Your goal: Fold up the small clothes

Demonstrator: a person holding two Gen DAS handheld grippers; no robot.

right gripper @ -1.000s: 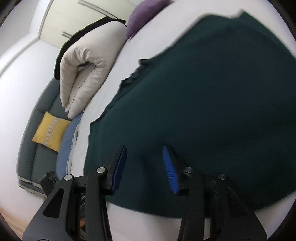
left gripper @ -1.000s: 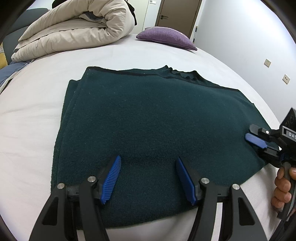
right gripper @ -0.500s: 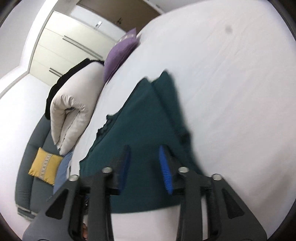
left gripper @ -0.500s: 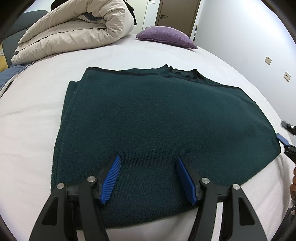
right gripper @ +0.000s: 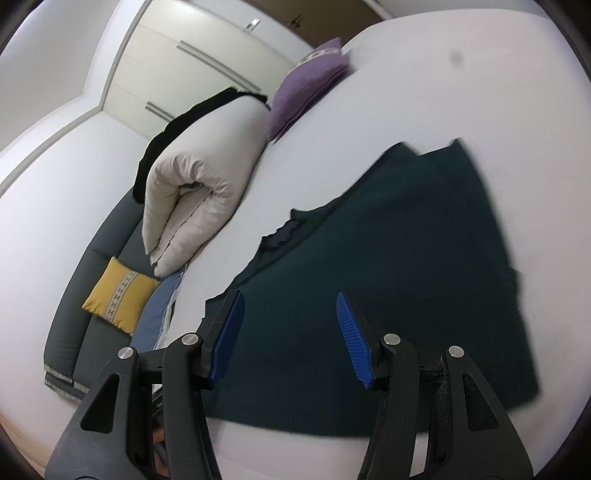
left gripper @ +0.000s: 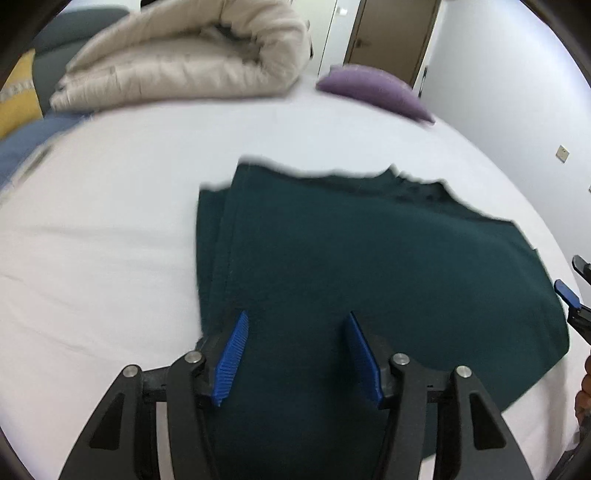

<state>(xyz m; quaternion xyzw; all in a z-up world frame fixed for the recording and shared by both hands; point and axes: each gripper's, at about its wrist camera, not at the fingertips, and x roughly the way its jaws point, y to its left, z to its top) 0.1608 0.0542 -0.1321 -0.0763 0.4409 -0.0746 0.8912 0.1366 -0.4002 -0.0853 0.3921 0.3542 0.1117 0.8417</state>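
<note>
Inspector: Since a second ago the right gripper point(right gripper: 290, 334) is lifting away from the sweater point(left gripper: 369, 266); its jaws are opening, about half spread, nothing between them.

Clerk: And the left gripper point(left gripper: 295, 356)?

Inspector: It is hovering over the sweater's near hem, toward its left edge. The jaws are closing, roughly half apart, and no cloth is pinched between them. The sweater is lying flat on the bed point(left gripper: 110, 229), sides turned in, collar pointing toward the rolled duvet point(left gripper: 192, 55).

Clerk: Why hover there?

Inspector: I am judging that both tools are lining up at the hem for the next fold toward the collar.

Clerk: Do the views differ?

Inspector: The right view is showing a yellow cushion point(right gripper: 118, 295) beyond the duvet and the wardrobe point(right gripper: 207, 59). The left view is showing the right gripper's blue fingertip point(left gripper: 565, 293) just off the sweater's right edge, and a door point(left gripper: 391, 33).
</note>
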